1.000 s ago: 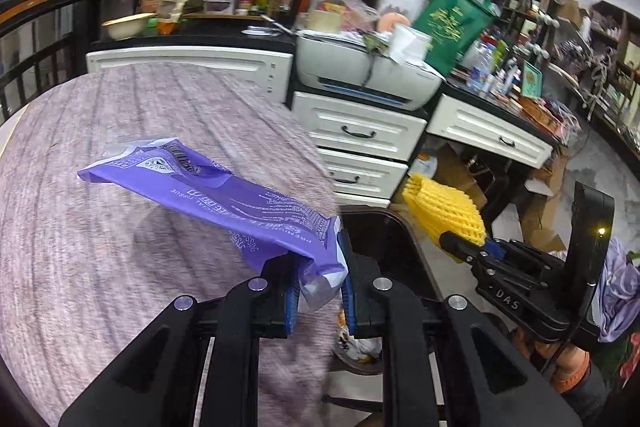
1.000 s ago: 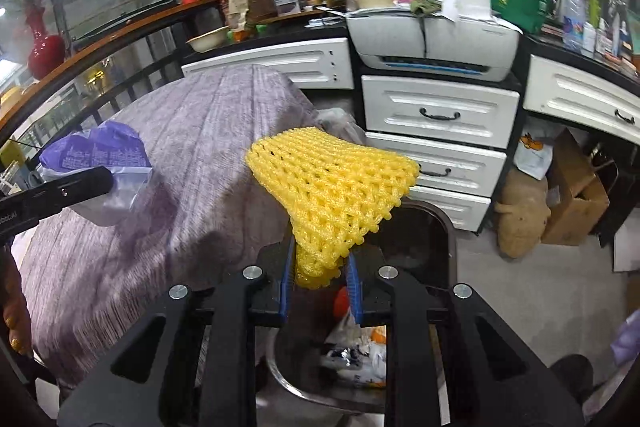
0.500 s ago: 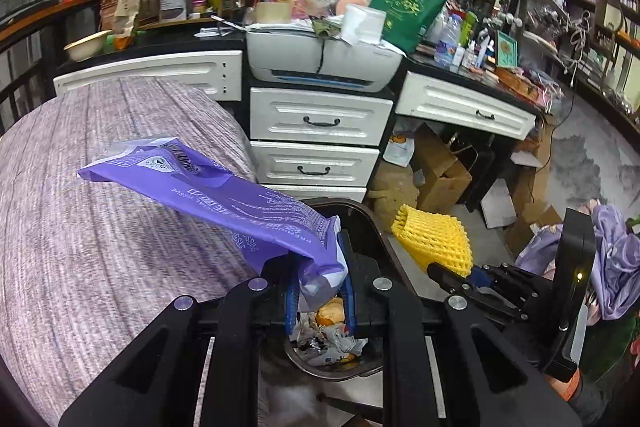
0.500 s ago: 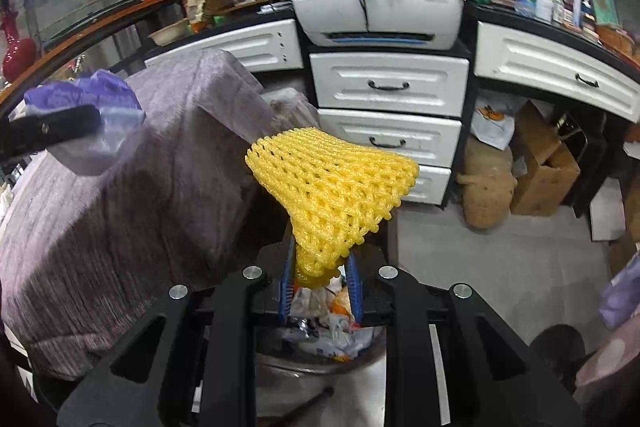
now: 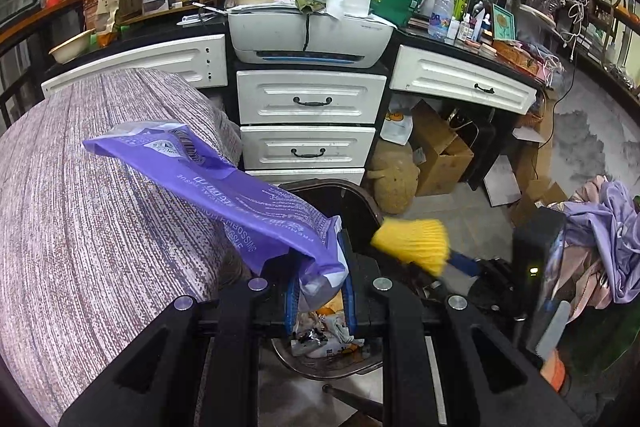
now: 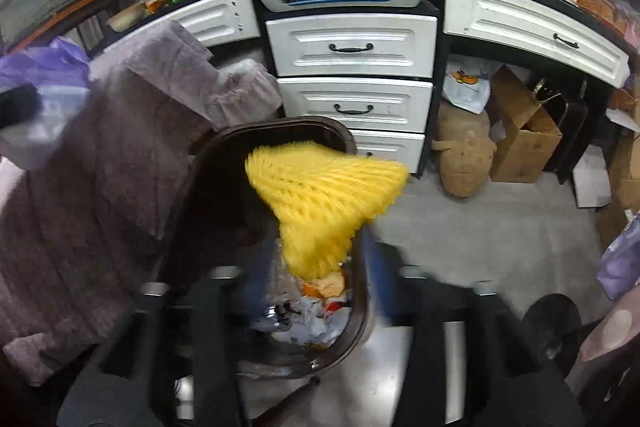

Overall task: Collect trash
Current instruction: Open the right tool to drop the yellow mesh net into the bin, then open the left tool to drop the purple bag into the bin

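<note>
My left gripper [image 5: 318, 297] is shut on a purple plastic wrapper [image 5: 224, 195], held at the table edge over the dark trash bin [image 5: 352, 203]. The bin holds crumpled trash [image 5: 324, 331]. In the right wrist view my right gripper [image 6: 312, 279] is blurred, its fingers spread apart around the yellow foam net [image 6: 324, 195], which hangs above the bin [image 6: 224, 187] and its trash [image 6: 316, 311]. The net [image 5: 412, 243] and right gripper also show in the left wrist view, right of the bin. The purple wrapper [image 6: 40, 75] shows at far left.
A table under a purple-grey cloth [image 5: 80, 227] lies left of the bin. White drawers [image 5: 308, 123] with a printer [image 5: 308, 35] on top stand behind. Cardboard boxes [image 5: 440, 151] and a brown sack [image 6: 464, 155] sit on the floor at right.
Both grippers moved right and down toward the bin. My right gripper's fingers have spread apart around the yellow net. My left gripper still clamps the purple wrapper.
</note>
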Available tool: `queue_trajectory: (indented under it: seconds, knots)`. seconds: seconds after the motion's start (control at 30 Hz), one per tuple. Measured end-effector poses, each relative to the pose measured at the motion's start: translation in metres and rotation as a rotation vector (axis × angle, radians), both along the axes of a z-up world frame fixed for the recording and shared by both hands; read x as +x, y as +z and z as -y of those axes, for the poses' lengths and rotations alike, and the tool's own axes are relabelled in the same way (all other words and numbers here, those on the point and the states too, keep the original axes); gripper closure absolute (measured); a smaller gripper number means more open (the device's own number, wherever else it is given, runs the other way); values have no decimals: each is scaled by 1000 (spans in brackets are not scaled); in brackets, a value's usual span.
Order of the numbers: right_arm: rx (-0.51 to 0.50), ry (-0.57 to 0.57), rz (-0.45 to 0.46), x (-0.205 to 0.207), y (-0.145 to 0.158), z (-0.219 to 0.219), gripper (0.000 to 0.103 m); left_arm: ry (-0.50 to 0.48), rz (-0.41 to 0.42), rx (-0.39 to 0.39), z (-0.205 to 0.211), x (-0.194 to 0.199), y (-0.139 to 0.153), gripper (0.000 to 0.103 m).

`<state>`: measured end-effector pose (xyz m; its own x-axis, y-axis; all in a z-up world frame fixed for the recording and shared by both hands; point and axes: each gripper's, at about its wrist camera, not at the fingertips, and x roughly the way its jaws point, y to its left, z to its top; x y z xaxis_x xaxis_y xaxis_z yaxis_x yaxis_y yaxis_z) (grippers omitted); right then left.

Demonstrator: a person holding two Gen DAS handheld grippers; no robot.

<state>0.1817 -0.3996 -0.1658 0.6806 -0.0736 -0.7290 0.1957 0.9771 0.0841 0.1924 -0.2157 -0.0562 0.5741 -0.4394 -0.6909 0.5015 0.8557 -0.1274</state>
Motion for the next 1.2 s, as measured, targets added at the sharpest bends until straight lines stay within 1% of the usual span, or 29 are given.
queue_trajectory:
  seconds: [0.17, 0.4, 0.6, 0.8, 0.87, 1.07, 1.2]
  knots:
    - [15, -17, -1, -3, -6, 3, 31, -8, -5, 14, 3, 1, -4, 85]
    - [8, -27, 2, -14, -2, 6, 29, -12, -11, 20, 6, 3, -6, 85]
    - [40, -37, -2, -15, -4, 9, 29, -15, -18, 20, 7, 5, -6, 85]
    - [36, -45, 12, -18, -1, 10, 28, -25, -10, 29, 13, 9, -4, 85]
    - [41, -47, 13, -19, -1, 11, 28, -36, -8, 38, 18, 12, -5, 85]
    - [54, -57, 19, -21, 0, 15, 26, -76, -36, 58, 29, 20, -10, 85]
    - [60, -65, 17, -22, 0, 17, 26, -142, -89, 73, 41, 28, -18, 85]
